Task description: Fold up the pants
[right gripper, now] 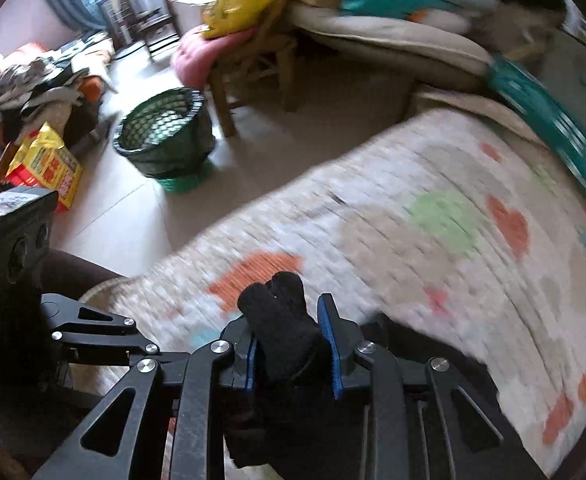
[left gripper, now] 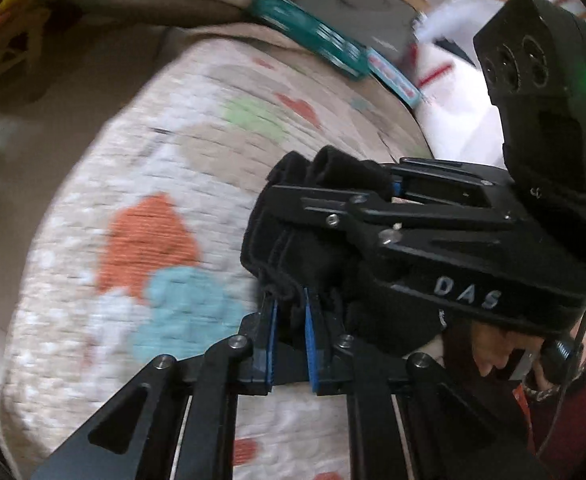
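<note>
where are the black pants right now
The black pants are bunched between the right gripper fingers and also pinched in the left gripper, both held together above the patterned quilt.

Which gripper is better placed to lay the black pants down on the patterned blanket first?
Probably the left gripper. It already grips the black pants at a stitched edge, directly over the patterned blanket. The right gripper holds a bunched fold nearer the blanket's edge. The difference is small.
</note>
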Demonstrator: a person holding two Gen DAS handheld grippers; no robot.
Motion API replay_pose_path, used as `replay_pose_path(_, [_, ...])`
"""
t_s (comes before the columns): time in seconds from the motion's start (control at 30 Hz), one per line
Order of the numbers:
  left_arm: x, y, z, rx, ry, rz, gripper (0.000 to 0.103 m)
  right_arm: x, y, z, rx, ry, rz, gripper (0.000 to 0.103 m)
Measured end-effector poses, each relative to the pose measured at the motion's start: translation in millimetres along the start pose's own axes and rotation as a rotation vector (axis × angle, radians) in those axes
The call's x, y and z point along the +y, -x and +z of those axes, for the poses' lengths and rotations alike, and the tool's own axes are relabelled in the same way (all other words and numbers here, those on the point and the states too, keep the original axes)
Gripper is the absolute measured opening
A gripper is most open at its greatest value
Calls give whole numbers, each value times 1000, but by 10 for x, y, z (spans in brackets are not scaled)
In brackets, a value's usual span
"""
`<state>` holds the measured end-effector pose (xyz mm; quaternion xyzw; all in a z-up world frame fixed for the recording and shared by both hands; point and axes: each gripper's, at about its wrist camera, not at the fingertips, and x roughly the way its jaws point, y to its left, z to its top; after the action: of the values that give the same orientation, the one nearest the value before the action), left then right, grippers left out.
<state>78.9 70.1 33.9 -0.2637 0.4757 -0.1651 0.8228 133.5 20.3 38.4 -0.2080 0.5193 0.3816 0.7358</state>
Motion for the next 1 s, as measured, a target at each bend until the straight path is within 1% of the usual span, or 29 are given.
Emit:
replay_pose_path(0.1, [-404,-289,-37,30,-83,18,12,-294,102,-311,-5,-65,-27,29])
replay_pose_path(0.13, [-545,-422,-64,48,-107,18,12,-436,135,-449,-10,-101,-37,30])
replay_pose_path(0.17, [-628,-514,-82,64,-122,24,15,-567,144,-571,-14,-138,-43,34])
replay_pose_path(0.2, [-700,-602,-105,84,-135,31,18,-698,154,-695,-14,-177,-47,35])
replay_pose_path(0.23, [-761,-689,-129,110,-145,29,24,-868,158,-862,-8,-231,-53,46])
replay_pose_path(0.27, [-818,-748,-166,135,-148,14,28,-994,160,-1004,-4,-274,-68,61])
replay_pose_path(0.3, [-854,-758,-195,146,-149,-4,31,-1143,183,-1191,-6,-326,-99,67])
replay_pose_path(0.33, [-892,-733,-237,158,-157,-36,36,-1228,211,-1309,-9,-358,-121,73])
replay_pose_path(0.37, [-907,-691,-272,165,-169,-55,41,-1324,258,-1443,-17,-395,-138,73])
replay_pose_path(0.43, [-915,-548,-330,160,-206,-76,48,-1510,396,-1689,-41,-474,-188,73])
replay_pose_path(0.47, [-872,-422,-364,143,-224,-70,52,-1568,467,-1768,-54,-503,-217,73])
replay_pose_path(0.5, [-839,-337,-395,128,-231,-60,54,-1636,572,-1852,-79,-542,-261,73])
replay_pose_path(0.53, [-779,-263,-395,110,-232,-41,56,-1669,649,-1879,-105,-569,-281,73])
replay_pose_path(0.57, [-709,-211,-382,93,-222,-11,56,-1681,725,-1881,-142,-596,-282,74])
replay_pose_path(0.6, [-642,-196,-363,85,-208,16,56,-1681,807,-1865,-192,-623,-259,74])
replay_pose_path(0.67, [-486,-202,-325,81,-168,63,56,-1613,896,-1776,-272,-660,-176,74])
replay_pose_path(0.7, [-440,-241,-293,74,-158,74,56,-1545,906,-1705,-314,-679,-78,73])
replay_pose_path(0.73, [-401,-278,-271,68,-153,82,56,-1493,878,-1659,-337,-692,19,73])
replay_pose_path(0.8, [-357,-383,-272,78,-149,97,56,-1398,774,-1614,-351,-713,160,74])
replay_pose_path(0.83, [-352,-450,-278,89,-149,98,56,-1349,676,-1606,-339,-722,204,74])
replay_pose_path(0.87, [-356,-540,-292,103,-153,101,56,-1314,576,-1611,-315,-729,219,74])
replay_pose_path(0.9, [-355,-618,-303,113,-159,104,56,-1303,442,-1635,-272,-739,205,74])
replay_pose_path(0.93, [-354,-685,-331,123,-165,103,56,-1312,272,-1680,-202,-755,156,73])
replay_pose_path(1.0, [-319,-745,-378,128,-168,103,56,-1342,49,-1774,-104,-781,60,70])
